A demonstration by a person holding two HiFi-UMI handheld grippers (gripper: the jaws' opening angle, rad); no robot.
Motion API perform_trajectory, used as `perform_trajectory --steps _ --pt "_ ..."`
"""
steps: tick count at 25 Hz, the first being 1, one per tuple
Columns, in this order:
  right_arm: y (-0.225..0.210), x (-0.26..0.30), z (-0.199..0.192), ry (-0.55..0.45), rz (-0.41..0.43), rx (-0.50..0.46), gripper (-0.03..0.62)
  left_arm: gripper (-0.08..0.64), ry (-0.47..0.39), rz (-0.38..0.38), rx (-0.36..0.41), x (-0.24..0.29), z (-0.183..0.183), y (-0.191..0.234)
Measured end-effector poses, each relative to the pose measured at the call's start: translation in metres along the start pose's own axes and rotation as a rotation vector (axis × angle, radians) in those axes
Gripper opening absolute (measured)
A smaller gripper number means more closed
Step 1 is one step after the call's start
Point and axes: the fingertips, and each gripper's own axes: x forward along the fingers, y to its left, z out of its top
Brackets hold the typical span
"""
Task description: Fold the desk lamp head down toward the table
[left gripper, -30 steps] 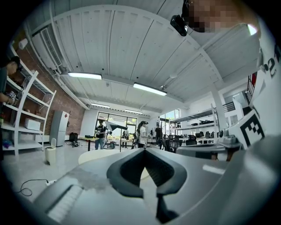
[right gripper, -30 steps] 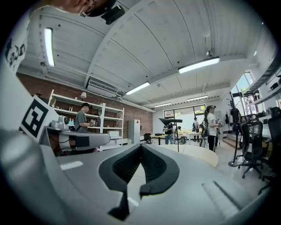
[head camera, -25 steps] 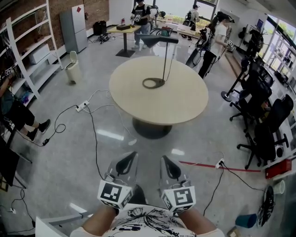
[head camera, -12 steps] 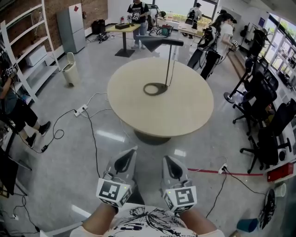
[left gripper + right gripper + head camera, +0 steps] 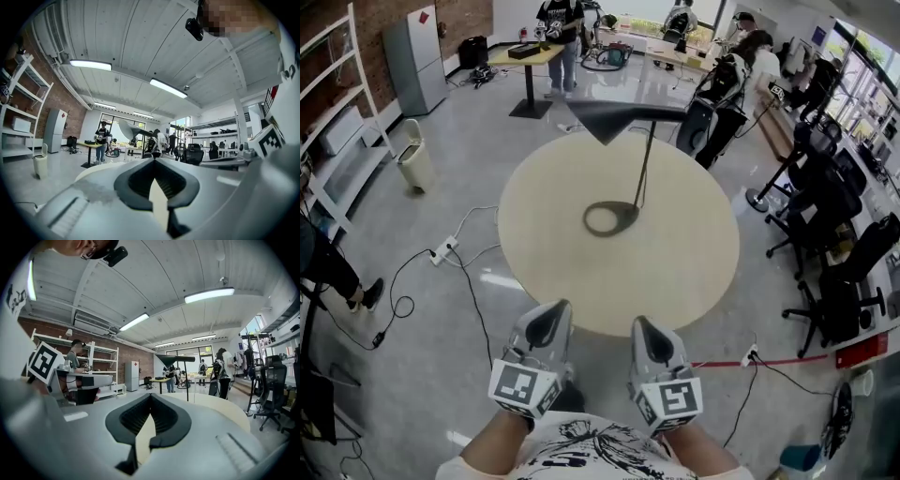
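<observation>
1. The left gripper [image 5: 550, 321] has a pale grey shell that tapers to a point, with a black oval inset.
2. The right gripper [image 5: 648, 330] has the same grey shell and black inset.
3. The pads [image 5: 136, 180] inside are black and ribbed.
4. Each gripper has a white cube [image 5: 525, 387] with black square markers.
5. The shirt [image 5: 581, 442] is white with a black sketch-like print.

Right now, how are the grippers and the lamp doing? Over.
Left gripper, right gripper: jaws shut, empty, near the table edge. Desk lamp upright, head up, untouched. Nothing standing between.
</observation>
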Motion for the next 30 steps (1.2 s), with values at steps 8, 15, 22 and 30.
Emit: perform_trajectory --steps 8,15,22,30 --pt "-0.040 0.100 0.023 -0.015 -0.081 0.007 0.008 0.006 0.002 -0.076 0.008 0.089 0.020 0.068" --pt "-0.074 0.147 0.037 -0.007 -0.100 0.008 0.009 0.006 -0.018 -0.099 0.014 0.140 0.040 0.087" --pt "-0.106 0.198 0.033 0.019 -0.057 0.025 0.009 0.006 -0.040 -0.032 0.003 0.178 0.047 0.112" --pt "-0.139 0.248 0.051 0.013 -0.016 0.022 0.008 0.006 -0.153 0.037 0.108 0.220 0.116 0.151"
